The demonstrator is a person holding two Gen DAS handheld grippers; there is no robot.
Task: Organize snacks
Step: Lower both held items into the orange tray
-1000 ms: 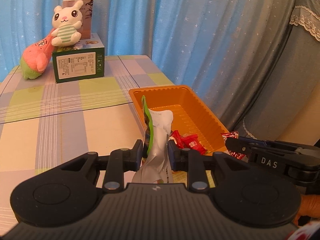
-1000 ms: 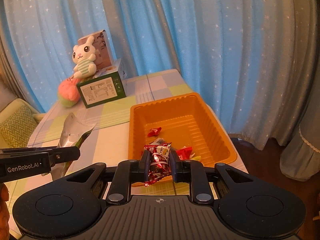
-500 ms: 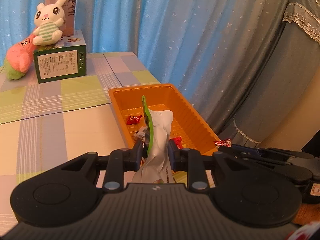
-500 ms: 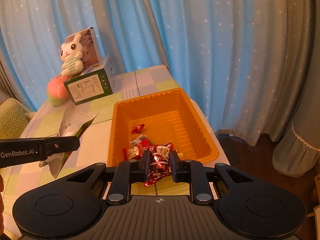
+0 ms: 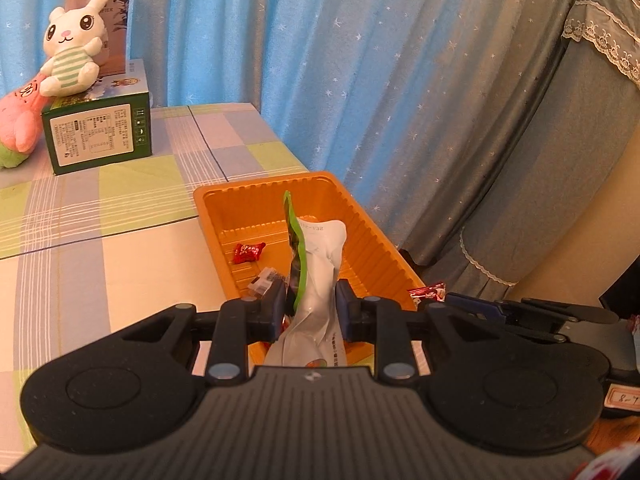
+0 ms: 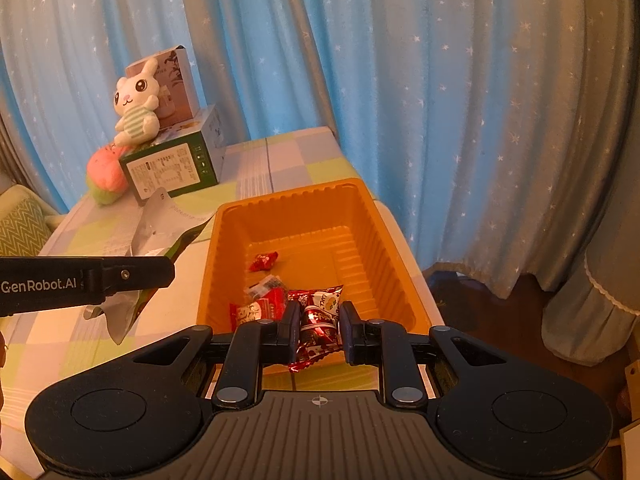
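The left gripper (image 5: 308, 312) has its jaws closed on a silver-green pouch (image 5: 316, 280), which stands on end between them, long axis running up and away toward the middle of the frame, its green edge rising over the orange tray (image 5: 384, 240). In the right wrist view the same pouch (image 6: 160, 224) shows at centre left, beside the tray's left wall (image 6: 208, 264) and not yet clearly over the inside. The right gripper (image 6: 319, 332) has its jaws clamped on a red wrapper (image 6: 316, 320), held low at the tray's near end, directly over the near rim, with loose candies (image 6: 256, 312) lying on the floor just beyond. So the right load looks nearer to its drop: the tray lies straight ahead and below those jaws, and parting them should let the wrapper fall in or on the near lip. The pouch seems to need a shift toward the tray's middle first. The bench (image 5: 100, 264) beyond carries a green box (image 5: 100, 136) and a plush rabbit (image 5: 72, 60) at upper left.
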